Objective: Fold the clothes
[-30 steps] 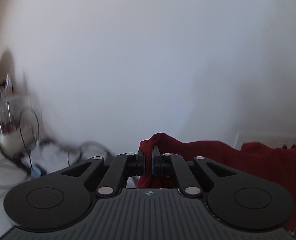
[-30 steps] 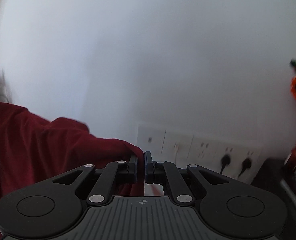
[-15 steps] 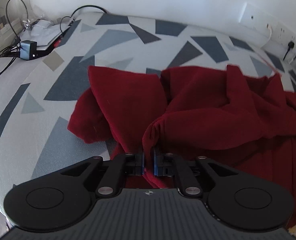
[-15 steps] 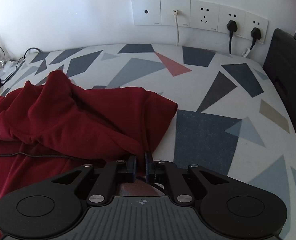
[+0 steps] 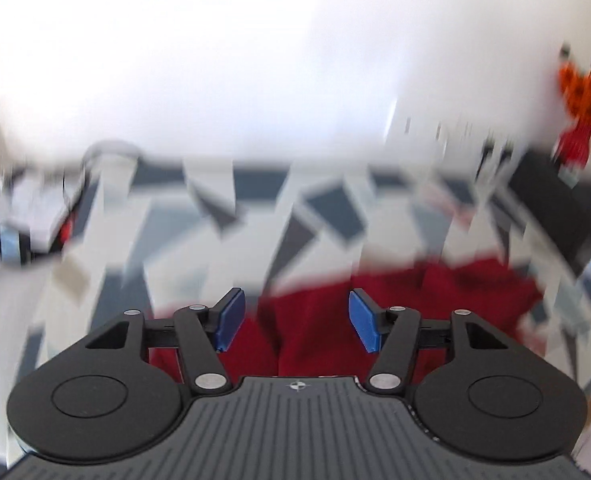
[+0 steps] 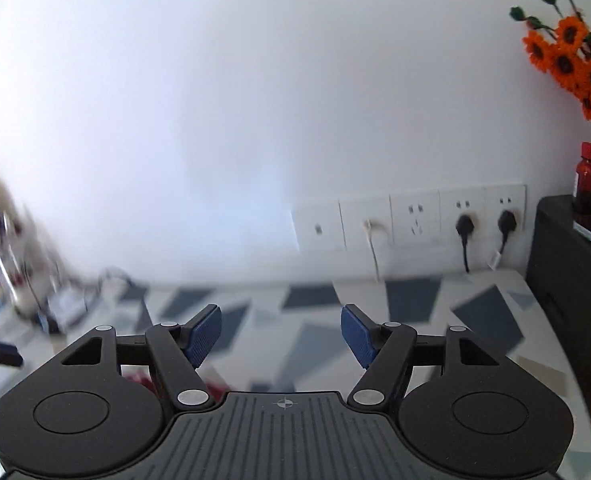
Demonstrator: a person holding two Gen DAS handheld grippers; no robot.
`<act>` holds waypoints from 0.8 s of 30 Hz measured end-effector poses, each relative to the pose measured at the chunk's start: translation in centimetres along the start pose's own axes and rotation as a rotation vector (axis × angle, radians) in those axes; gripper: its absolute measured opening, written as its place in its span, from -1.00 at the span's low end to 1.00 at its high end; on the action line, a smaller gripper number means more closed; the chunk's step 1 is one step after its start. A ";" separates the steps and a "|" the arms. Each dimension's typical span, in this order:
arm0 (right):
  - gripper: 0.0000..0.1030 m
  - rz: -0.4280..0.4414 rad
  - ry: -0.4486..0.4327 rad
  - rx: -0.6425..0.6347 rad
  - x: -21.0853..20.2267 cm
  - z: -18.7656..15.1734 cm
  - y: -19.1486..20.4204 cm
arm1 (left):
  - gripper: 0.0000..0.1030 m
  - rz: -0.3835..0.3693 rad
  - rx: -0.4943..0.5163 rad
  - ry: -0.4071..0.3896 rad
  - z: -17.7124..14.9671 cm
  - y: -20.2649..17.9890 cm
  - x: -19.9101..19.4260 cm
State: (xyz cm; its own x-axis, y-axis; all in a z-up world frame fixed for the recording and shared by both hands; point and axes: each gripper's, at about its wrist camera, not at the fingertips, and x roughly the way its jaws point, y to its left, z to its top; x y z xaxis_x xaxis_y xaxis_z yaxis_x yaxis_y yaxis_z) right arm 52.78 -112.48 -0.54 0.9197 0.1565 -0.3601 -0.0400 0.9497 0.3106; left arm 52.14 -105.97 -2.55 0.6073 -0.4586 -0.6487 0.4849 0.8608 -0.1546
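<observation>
A dark red garment (image 5: 407, 300) lies crumpled on the table with the grey triangle-pattern cloth (image 5: 255, 216). The left wrist view is blurred by motion. My left gripper (image 5: 295, 322) is open and empty, above the near edge of the garment. My right gripper (image 6: 281, 336) is open and empty over the patterned cloth (image 6: 415, 300). Only a small red scrap of the garment (image 6: 141, 378) shows in the right wrist view, low behind the left finger.
A row of wall sockets (image 6: 411, 220) with two black plugs runs along the back wall. A black box (image 6: 571, 280) stands at the right with a red vase of orange flowers (image 6: 571, 56). Cables and small devices (image 5: 35, 224) lie at the table's left end.
Both grippers have opened and let go of the red garment. Both views have tilted up from the table toward the wall, and the garment now lies low in the views.
</observation>
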 end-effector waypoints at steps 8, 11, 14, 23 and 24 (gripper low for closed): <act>-0.08 0.151 0.124 0.019 7.7 -0.4 1.5 | 0.16 -0.151 0.102 -0.001 3.5 -0.2 3.3; -0.11 0.198 0.284 -0.026 12.1 -3.1 2.5 | 0.16 -0.122 0.188 0.123 1.2 -0.4 5.5; -0.11 0.199 0.399 -0.099 15.5 -5.3 3.5 | 0.31 -0.134 0.222 0.200 -1.6 0.3 5.9; -0.07 0.217 0.612 -0.149 19.5 -8.8 5.4 | 0.35 -0.101 0.371 0.346 -7.4 -1.7 7.7; -0.37 0.219 0.628 -0.152 19.7 -8.9 5.3 | -0.19 -0.103 0.373 0.346 -7.6 -1.7 7.8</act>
State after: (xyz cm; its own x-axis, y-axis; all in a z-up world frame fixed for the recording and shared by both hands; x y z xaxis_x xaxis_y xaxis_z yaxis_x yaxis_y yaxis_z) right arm 67.21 -101.91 -13.82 0.4845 0.4336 -0.7598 -0.2960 0.8985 0.3241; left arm 51.23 -109.33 -13.01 0.3321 -0.3827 -0.8621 0.7609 0.6488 0.0051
